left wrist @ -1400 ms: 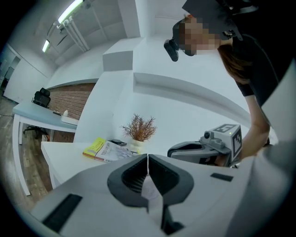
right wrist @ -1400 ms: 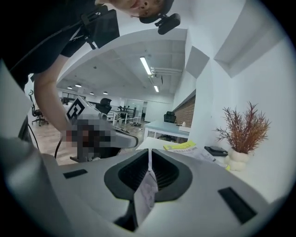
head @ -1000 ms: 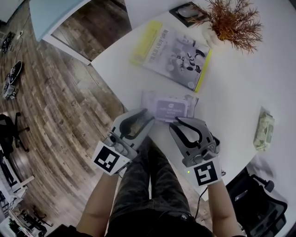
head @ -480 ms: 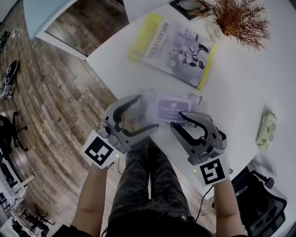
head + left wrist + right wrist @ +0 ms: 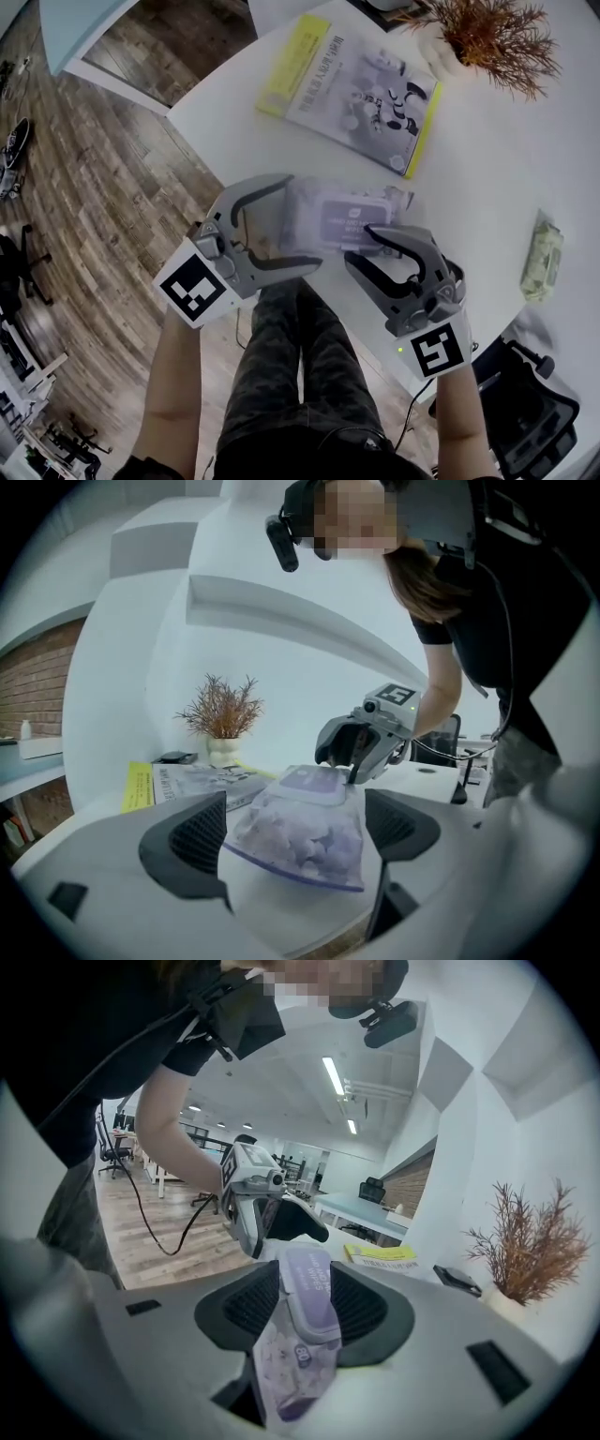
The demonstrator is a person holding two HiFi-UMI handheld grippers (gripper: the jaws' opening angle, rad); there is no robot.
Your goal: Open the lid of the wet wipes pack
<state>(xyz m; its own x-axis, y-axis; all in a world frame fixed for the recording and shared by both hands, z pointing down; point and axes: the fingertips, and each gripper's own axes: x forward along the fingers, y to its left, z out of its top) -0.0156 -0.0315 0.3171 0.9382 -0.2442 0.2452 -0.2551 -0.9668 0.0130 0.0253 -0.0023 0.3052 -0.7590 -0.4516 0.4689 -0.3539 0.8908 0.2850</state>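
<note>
1. A big, smooth white table (image 5: pixel 487 169) fills much of the head view. Beside it is a floor of brown wooden boards (image 5: pixel 103 187).
2. On the far part of the table lies a flat paper booklet with yellow edges (image 5: pixel 361 89). Near it stands a dry, orange-brown twiggy plant (image 5: pixel 497 33). A small, pale green packet (image 5: pixel 542 253) lies well apart, by the right edge.
3. The room is an office. It has a red brick wall (image 5: pixel 33 682) and long strip lights on the ceiling (image 5: pixel 333 1074).
4. The soft, purple plastic wet wipes pack (image 5: pixel 302 202) is on the near part of the table, close to the person, between the two tools.
5. Its long way runs from one tool to the other, left to right in the head view. Its flat, purple plastic lid (image 5: pixel 354 217) faces up and is down flat (not lifted).
6. The left gripper (image 5: pixel 306 225) is at the left end of the pack. Its jaws are opening and stand wide apart. The end of the pack is between them, but the pads do not squeeze it.
7. The right gripper (image 5: pixel 359 247) is at the right end. Its jaws are opening too, yet the gap is small. The pack fills that gap and touches both pads.
</note>
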